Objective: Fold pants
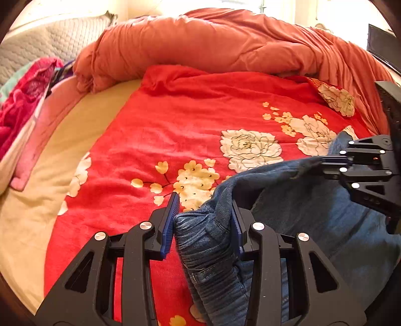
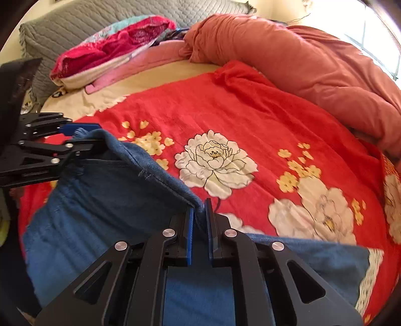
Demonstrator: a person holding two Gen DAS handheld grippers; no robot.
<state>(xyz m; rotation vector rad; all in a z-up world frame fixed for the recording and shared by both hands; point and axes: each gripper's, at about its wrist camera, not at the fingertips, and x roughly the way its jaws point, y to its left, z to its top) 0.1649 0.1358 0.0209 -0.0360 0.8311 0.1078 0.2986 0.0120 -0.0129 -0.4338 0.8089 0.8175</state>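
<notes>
Jeans (image 2: 105,190) hang lifted between the two tools over the bed, their blue denim stretched from one tool to the other. The right tool (image 2: 199,220) has its blue pads nearly closed on a thin fold of the denim edge. The left tool (image 1: 204,220) stands wider, with a bunched, ribbed cuff or hem of the jeans between its pads; the denim lies against the right-hand pad, while the left-hand pad (image 1: 171,220) stands apart from it, so a firm grip cannot be made out. In the right wrist view the same left tool (image 2: 82,136) shows at the far corner of the cloth, its tips partly hidden by denim. The lower part of the jeans is cut off by both frames. Beneath lies a red floral blanket (image 1: 175,120), and beyond it a rumpled orange duvet (image 2: 313,62). A pink garment pile (image 2: 112,47) rests against a grey quilted pillow (image 2: 87,17) at the bed's head.
</notes>
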